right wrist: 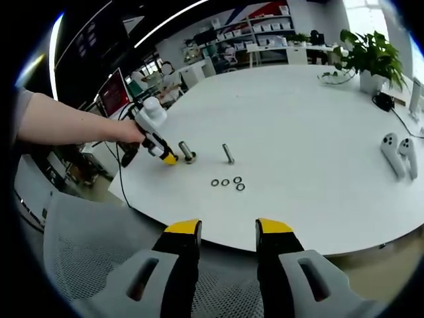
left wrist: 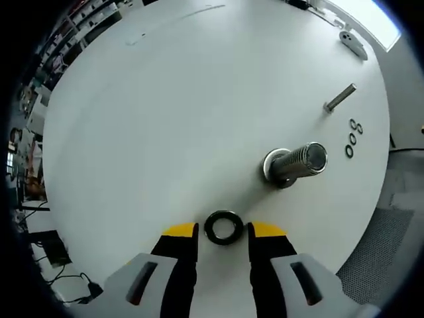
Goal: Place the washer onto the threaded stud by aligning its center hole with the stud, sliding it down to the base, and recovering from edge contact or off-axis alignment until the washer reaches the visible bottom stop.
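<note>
1. One dark round metal washer (left wrist: 222, 227) lies flat on the white bench (left wrist: 165, 112), between my wide left tongs (left wrist: 222, 230).
2. Right tongs (right wrist: 226, 228) wide, holding nothing.
3. I think a flat washer may slip when pinched; the thick threaded steel stud (left wrist: 295, 162) stands near.

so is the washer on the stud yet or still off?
Off. The washer lies flat on the table, between the open left gripper tips, apart from the threaded stud.

Two threaded studs (left wrist: 295, 163) (left wrist: 340, 98), four loose washers (right wrist: 226, 182), another washer (left wrist: 222, 226) apart, two white controllers (right wrist: 399, 154), one potted plant (right wrist: 371, 56).
</note>
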### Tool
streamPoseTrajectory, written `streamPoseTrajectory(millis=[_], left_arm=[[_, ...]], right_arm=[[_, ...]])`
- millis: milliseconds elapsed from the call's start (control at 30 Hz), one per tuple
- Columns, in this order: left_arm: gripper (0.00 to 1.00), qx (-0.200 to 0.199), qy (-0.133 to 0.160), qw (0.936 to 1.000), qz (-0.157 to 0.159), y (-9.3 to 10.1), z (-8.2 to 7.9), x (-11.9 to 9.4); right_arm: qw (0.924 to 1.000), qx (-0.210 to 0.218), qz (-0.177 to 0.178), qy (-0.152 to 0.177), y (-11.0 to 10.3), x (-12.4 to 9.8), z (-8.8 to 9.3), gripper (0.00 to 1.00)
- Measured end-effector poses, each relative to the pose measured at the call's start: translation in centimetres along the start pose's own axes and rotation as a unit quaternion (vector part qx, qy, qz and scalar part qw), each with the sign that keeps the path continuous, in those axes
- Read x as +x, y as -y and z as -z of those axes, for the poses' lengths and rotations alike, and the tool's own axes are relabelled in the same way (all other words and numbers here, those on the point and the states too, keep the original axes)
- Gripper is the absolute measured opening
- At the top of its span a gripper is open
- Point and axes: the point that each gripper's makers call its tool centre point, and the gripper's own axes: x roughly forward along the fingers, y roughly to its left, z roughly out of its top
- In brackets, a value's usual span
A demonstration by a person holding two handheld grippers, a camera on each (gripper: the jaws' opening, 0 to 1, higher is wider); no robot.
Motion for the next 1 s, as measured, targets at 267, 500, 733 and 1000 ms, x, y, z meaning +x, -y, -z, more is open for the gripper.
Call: streamPoseTrajectory(millis=[267,500,733,1000], left_arm=[[0.20,-0.013,-0.034,0.9993,-0.008,0.4,0.1,0.3],[0.20,-0.024,-0.031,0.9992,-0.007,2.1,0.8,-0.7],[0.20,-0.016,-0.045,0.9989,-0.001,3.0,1.5,-0.4],[0.19,-0.022,-0.030,0.9993,-0.002,3.7,2.2,-0.4]], right_arm=[[1.0000,0.001,0.001,0.000,0.0,0.0,0.0,0.35],[1.0000,0.002,0.002,0.002,0.1,0.0,0.0,0.35],[1.0000,0.000,-0.001,0.002,-0.1,0.0,-0.1,0.35],[1.0000,0.002,-0.002,0.006,-0.1,0.0,-0.2,0.35]])
